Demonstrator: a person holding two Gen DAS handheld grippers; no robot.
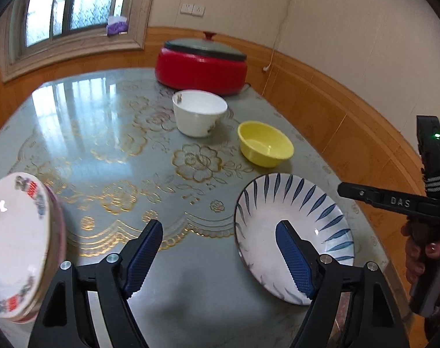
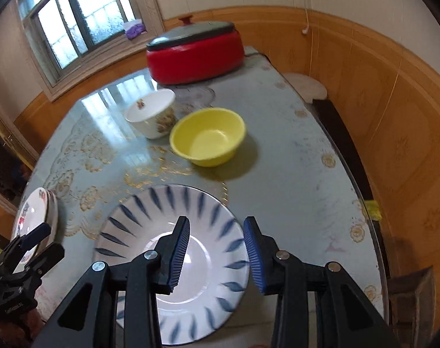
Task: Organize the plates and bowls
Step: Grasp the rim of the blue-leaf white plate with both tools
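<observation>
A white plate with blue leaf marks (image 1: pixel 281 203) (image 2: pixel 138 226) lies near the table's front edge. A yellow bowl (image 1: pixel 265 143) (image 2: pixel 208 136) and a white bowl (image 1: pixel 199 113) (image 2: pixel 153 114) stand behind it. A stack of floral-rimmed plates (image 1: pixel 17 237) (image 2: pixel 36 217) sits at the left edge. My left gripper (image 1: pixel 220 255) is open and empty above the cloth, between the stack and the blue plate. My right gripper (image 2: pixel 217 253) is open and empty, hovering over the blue plate's right half. The left gripper also shows in the right wrist view (image 2: pixel 43 240).
A red cooker with a grey lid (image 1: pixel 201 63) (image 2: pixel 195 56) stands at the table's back. The grey floral tablecloth (image 1: pixel 118 150) (image 2: pixel 292 159) covers the table. A wooden-panelled wall runs close along the right. A round stool (image 2: pixel 305 87) sits beyond the table's right edge.
</observation>
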